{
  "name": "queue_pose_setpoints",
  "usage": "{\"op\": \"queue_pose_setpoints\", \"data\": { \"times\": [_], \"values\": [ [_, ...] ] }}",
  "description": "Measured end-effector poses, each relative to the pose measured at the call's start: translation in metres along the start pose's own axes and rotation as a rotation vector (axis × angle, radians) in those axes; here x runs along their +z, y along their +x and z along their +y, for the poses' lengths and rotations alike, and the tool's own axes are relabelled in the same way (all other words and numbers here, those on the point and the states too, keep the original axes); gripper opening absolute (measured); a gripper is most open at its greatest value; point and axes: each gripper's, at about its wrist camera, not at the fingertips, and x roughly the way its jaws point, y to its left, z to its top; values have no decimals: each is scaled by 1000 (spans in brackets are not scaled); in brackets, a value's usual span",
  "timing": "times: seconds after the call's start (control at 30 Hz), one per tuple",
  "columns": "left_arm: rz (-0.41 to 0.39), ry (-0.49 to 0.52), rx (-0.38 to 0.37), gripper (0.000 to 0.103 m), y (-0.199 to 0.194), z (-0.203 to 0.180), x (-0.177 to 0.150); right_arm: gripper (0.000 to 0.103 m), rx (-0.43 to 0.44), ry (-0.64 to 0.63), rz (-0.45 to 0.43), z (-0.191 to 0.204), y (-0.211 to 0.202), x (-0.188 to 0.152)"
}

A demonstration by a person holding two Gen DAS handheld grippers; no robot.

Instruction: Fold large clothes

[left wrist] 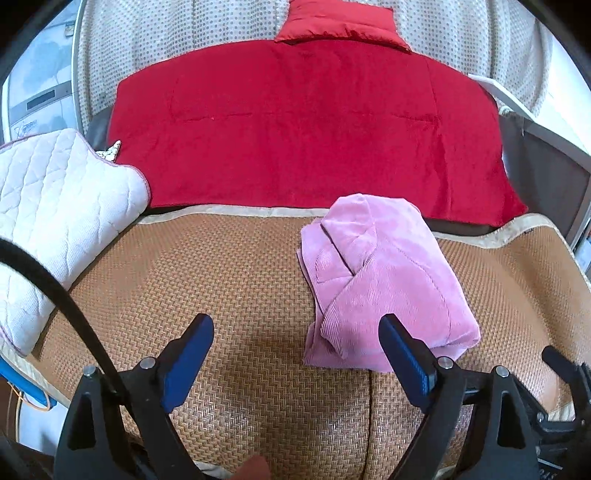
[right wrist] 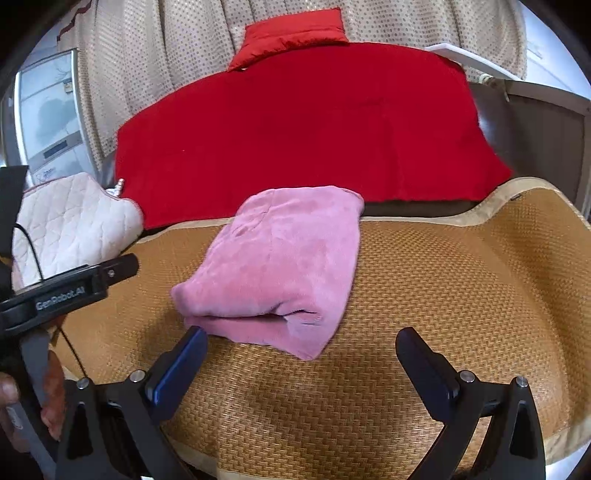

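**Desk:** What have you got on the two wrist feeds?

**Operator:** I see the pink garment (left wrist: 384, 284) folded into a compact bundle, lying on the woven rattan mat (left wrist: 229, 280). It looks like corduroy from the ribbing, with a collar or flap layered on top. From my left camera it sits ahead and to the right; its far edge reaches the mat's beige border, near the red blanket (left wrist: 306, 129).

**Desk:** And the tools?

**Operator:** My left gripper (left wrist: 297, 328) has its fingers spread wide, nothing between them. Its right finger overlaps the bundle's near edge in the picture, but I can't tell whether it touches. My right gripper (right wrist: 301, 341) is spread wide too, also empty. On that feed the bundle (right wrist: 280, 266) lies straight ahead, folded edge facing me, and the left fingertip (right wrist: 195, 338) sits just beside the lower layer of cloth. Touching or not, I can't say.

**Desk:** Anything else around?

**Operator:** A white quilted pad (left wrist: 55, 206) rests at the mat's left side, partly over its edge. A red cushion (left wrist: 343, 26) lies beyond the blanket against a dotted curtain (left wrist: 147, 44). On the right feed, the other handheld unit shows at the left edge, with fingers of a hand (right wrist: 51, 398) below it.
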Motion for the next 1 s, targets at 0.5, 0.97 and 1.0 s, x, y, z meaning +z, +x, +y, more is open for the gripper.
{"op": "queue_pose_setpoints", "data": {
  "times": [0.5, 0.97, 1.0],
  "values": [
    [-28, 18, 31, 95, -13, 3, 1, 103, -37, -52, 8, 21, -7, 11],
    [-50, 22, 10, 95, -22, 5, 3, 103, -66, -52, 8, 29, -8, 16],
    [-49, 22, 7, 95, -22, 5, 3, 103, -67, -52, 8, 29, -8, 16]
  ]
}}
